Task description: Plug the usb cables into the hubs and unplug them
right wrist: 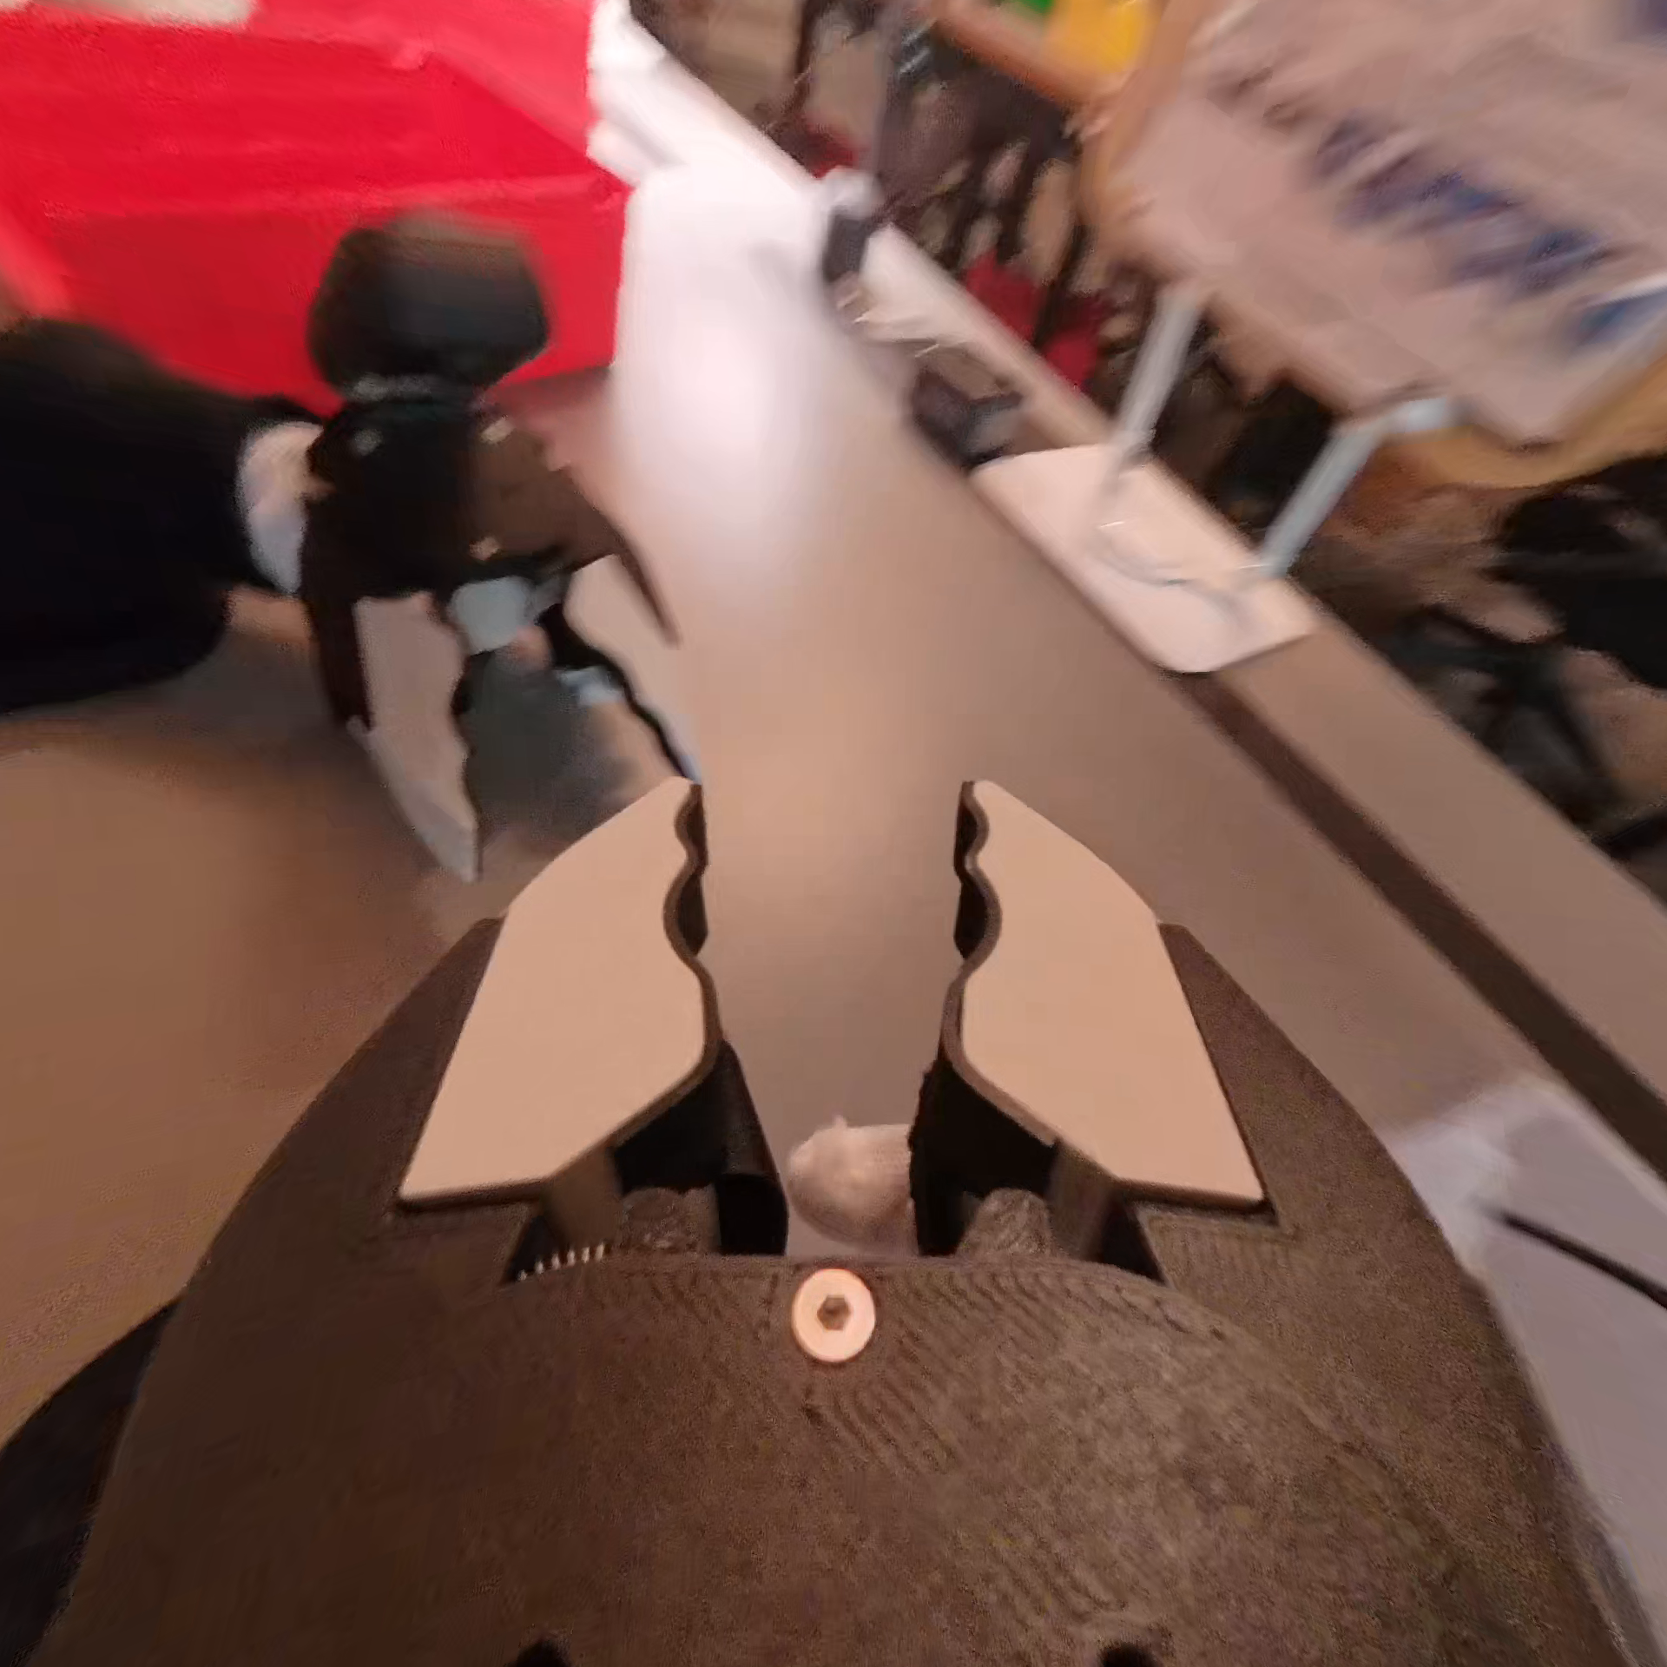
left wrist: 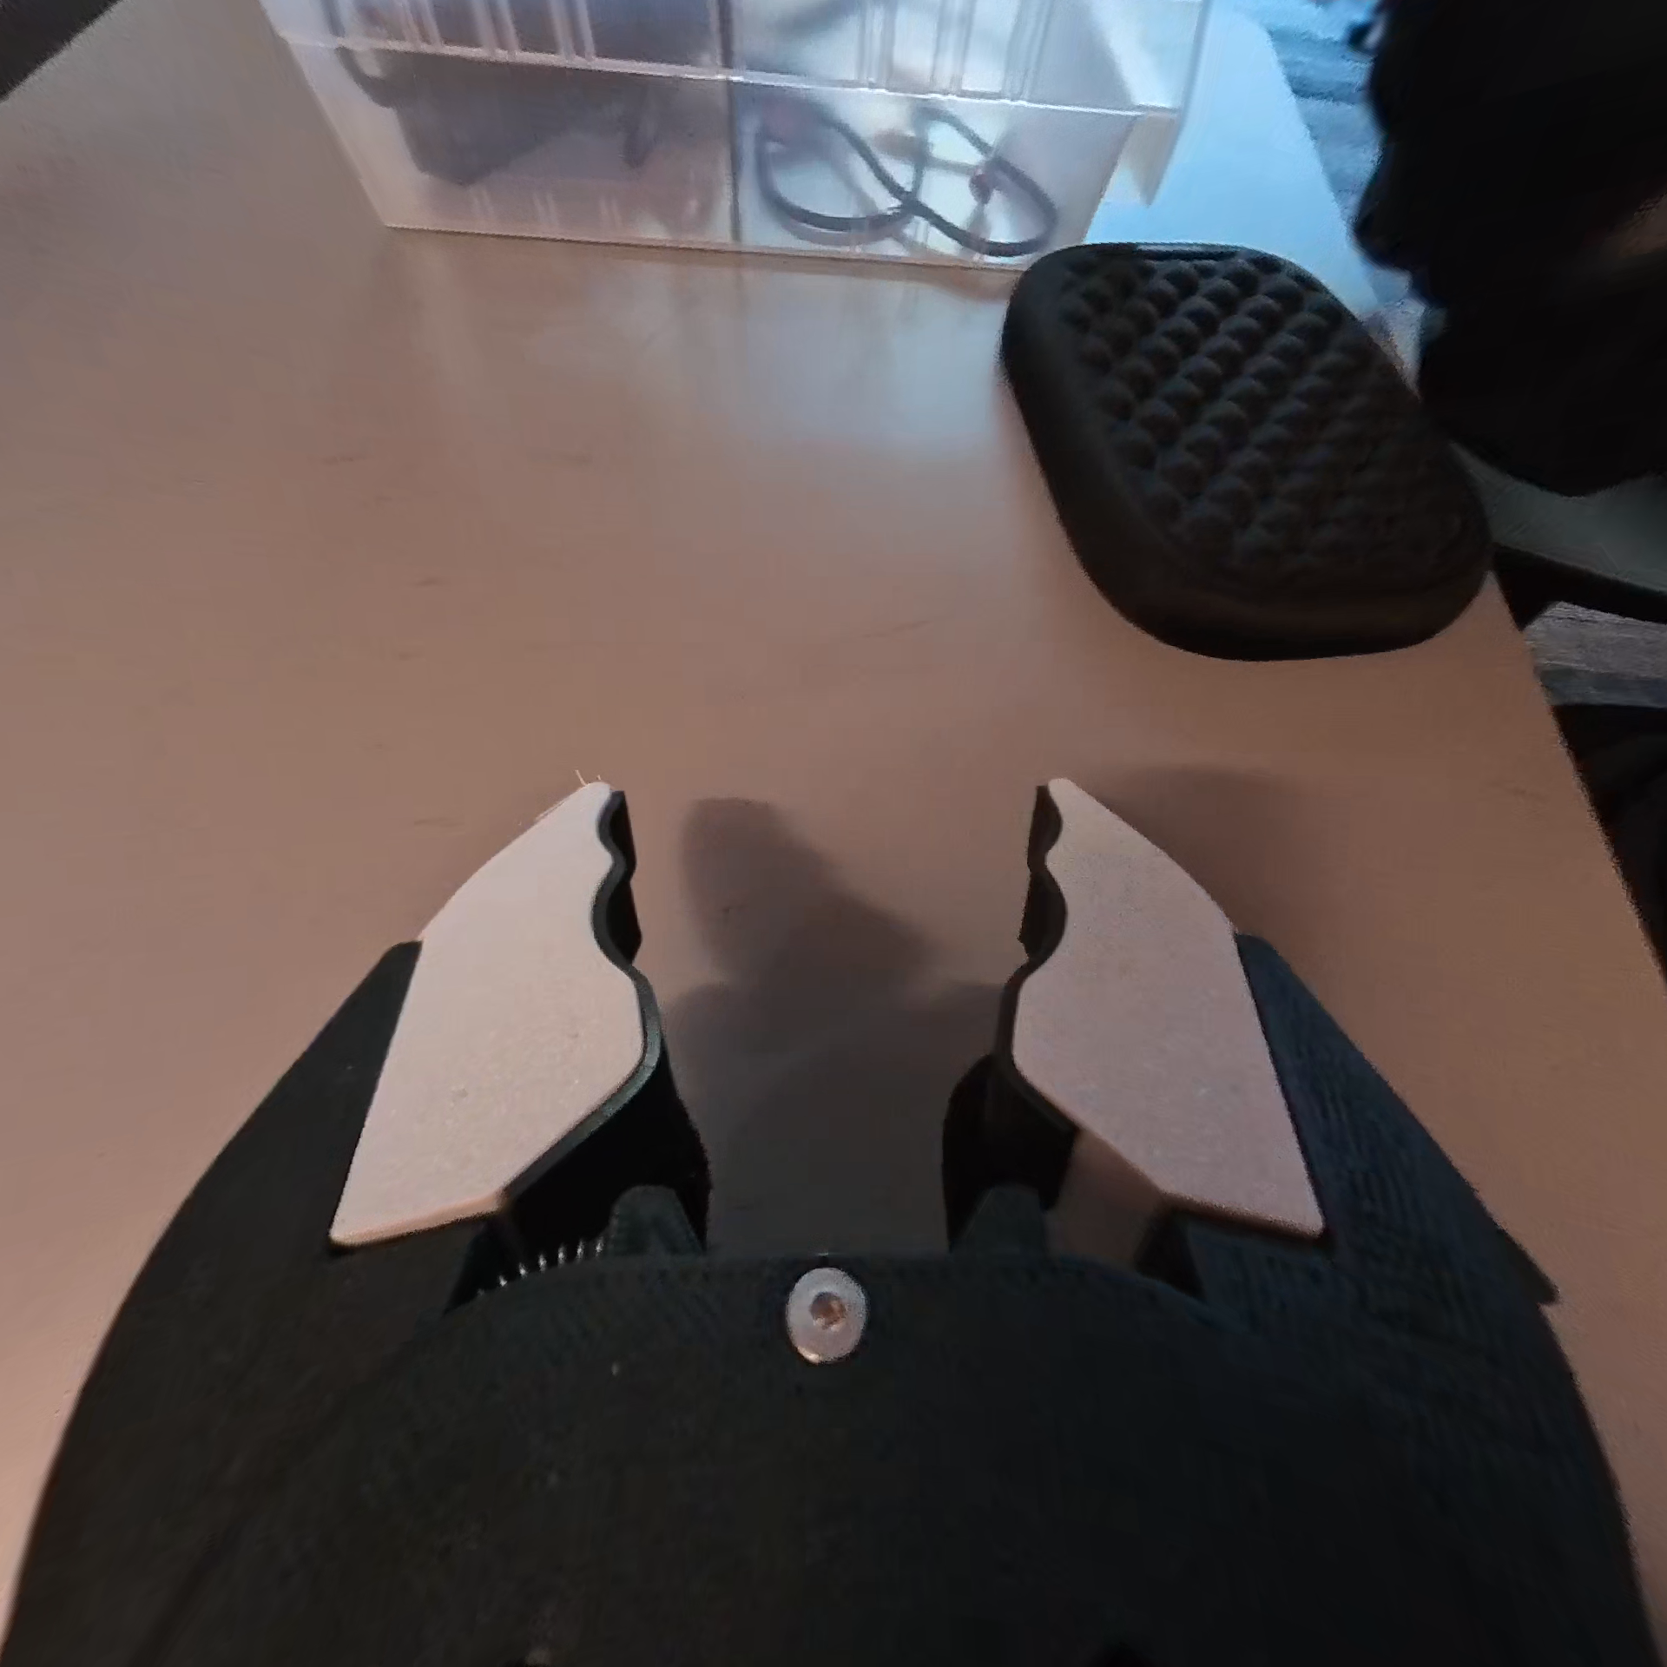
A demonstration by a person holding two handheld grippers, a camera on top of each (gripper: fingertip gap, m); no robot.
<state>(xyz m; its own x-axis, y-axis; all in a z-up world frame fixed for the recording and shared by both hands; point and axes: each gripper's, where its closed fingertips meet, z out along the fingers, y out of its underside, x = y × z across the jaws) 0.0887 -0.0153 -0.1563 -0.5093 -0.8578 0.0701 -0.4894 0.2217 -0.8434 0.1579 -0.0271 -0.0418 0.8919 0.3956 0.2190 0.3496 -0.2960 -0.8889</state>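
My left gripper (left wrist: 830, 798) is open and empty, low over the bare tan table (left wrist: 541, 541). A clear plastic organizer box (left wrist: 740, 135) stands at the far end of the table; black cables (left wrist: 911, 194) lie coiled in its right compartment. No hub shows in either view. My right gripper (right wrist: 830, 794) is open and empty above the table. The right wrist view is blurred by motion. The left gripper (right wrist: 451, 577) shows in it at the left, held by a person's dark-sleeved arm (right wrist: 99, 514), its jaws apart.
A black dimpled pad (left wrist: 1245, 442) lies at the table's right edge, a dark shape (left wrist: 1533, 225) beyond it. In the right wrist view a red surface (right wrist: 271, 162) is at the back left, a white sheet (right wrist: 1146, 559) on the table edge, chairs and clutter beyond. The grippers' ends are close to 15 centimeters from one another.
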